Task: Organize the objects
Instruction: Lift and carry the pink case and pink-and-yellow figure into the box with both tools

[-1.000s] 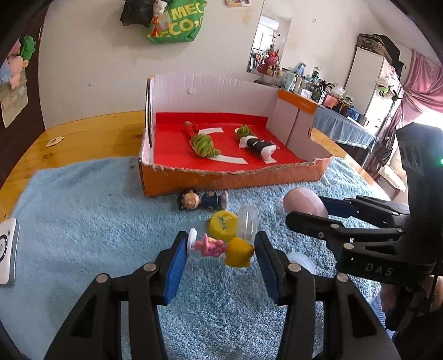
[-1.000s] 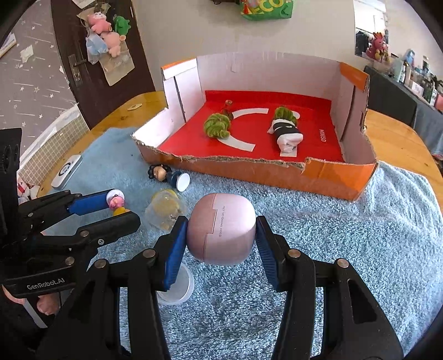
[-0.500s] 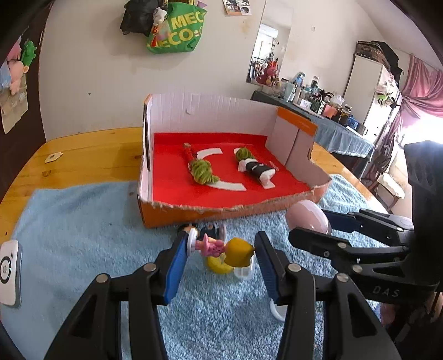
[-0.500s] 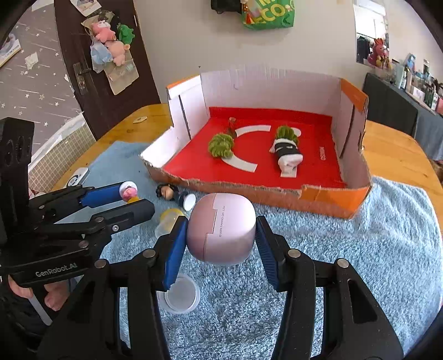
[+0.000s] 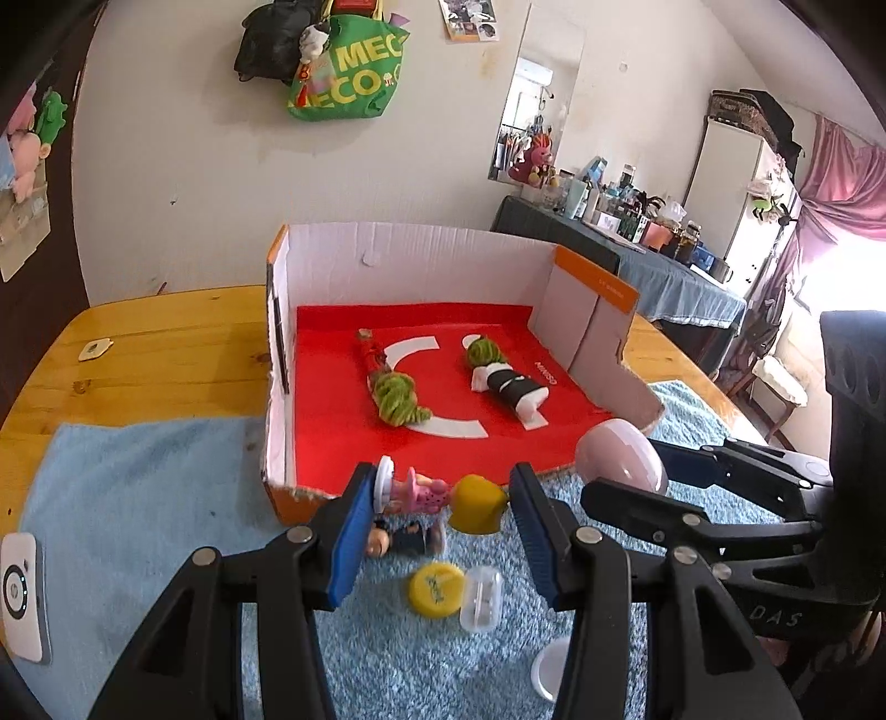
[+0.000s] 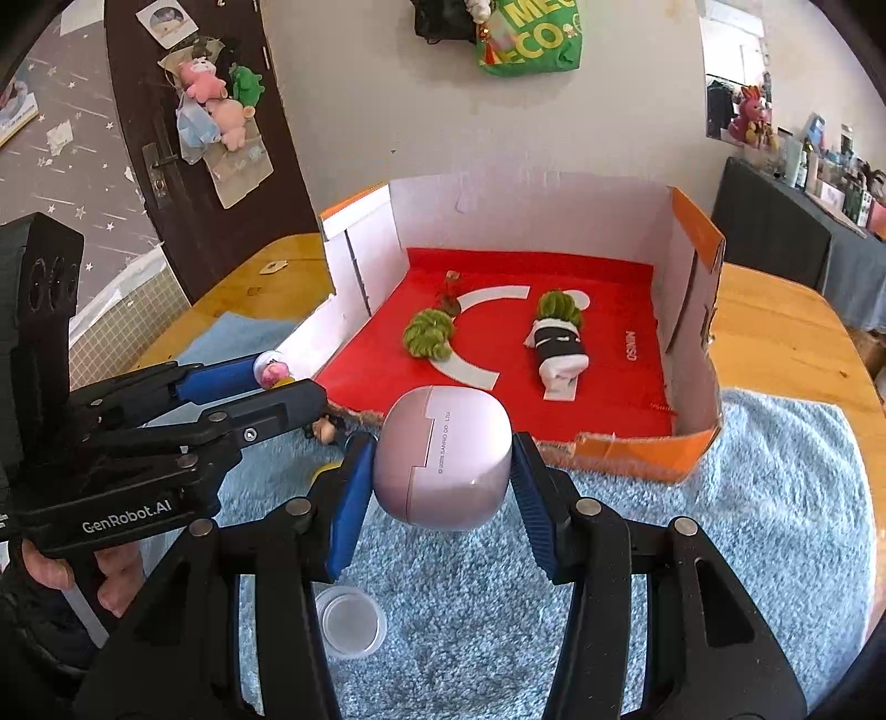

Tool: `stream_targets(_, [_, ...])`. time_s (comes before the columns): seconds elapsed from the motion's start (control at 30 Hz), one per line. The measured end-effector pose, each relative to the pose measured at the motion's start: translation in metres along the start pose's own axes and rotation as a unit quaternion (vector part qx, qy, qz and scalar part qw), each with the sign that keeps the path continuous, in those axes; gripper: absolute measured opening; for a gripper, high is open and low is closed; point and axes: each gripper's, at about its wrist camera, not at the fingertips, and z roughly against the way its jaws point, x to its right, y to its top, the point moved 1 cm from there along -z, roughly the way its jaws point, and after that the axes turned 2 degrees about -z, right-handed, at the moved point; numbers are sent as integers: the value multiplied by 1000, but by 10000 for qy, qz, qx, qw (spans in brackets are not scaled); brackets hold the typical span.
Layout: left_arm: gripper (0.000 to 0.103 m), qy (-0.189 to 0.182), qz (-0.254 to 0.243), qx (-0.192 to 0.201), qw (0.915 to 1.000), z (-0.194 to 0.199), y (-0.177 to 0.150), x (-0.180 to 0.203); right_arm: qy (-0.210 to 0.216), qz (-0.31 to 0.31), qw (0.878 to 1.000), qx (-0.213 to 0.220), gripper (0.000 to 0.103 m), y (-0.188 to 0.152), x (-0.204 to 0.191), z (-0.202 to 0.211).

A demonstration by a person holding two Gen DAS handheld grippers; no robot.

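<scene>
Right wrist: left gripper point(image 6: 288, 382) reads "GenRobot.AI"; green bag point(image 6: 529, 36) "ECO".

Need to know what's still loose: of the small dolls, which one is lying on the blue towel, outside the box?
The dark-clothed doll, lying on the towel before the box. The two green-haired dolls lie inside; the yellow-haired doll is in the left gripper.

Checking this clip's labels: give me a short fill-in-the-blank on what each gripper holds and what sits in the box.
1. The right gripper is shut on a rounded pink plastic ____.
2. The left gripper holds a small doll with a pink dress and ____ hair.
3. The open cardboard box has a ____ floor.
4. The small dark-haired doll lies on the fluffy ____ towel.

Missing words: case; yellow; red; blue
</scene>
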Motion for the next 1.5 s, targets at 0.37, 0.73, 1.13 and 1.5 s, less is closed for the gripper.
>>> stream_targets(0.37, [51, -5, 18, -42, 10000, -13, 23, -2, 3, -66, 10000, 22, 47, 19, 8, -7])
stream_targets(0.73, [51, 11, 74, -193, 9998, -36, 41, -10, -41, -184, 9998, -104, 47, 36, 22, -22])
stream_targets(1.13, [51, -42, 124, -636, 9979, -67, 42, -16, -31, -293, 9983, -498, 47, 39, 36, -48])
stream_targets(1.5, [51, -51, 196, -1036, 9944, -88, 35, -23, -75, -239, 9954, -927, 47, 34, 39, -72])
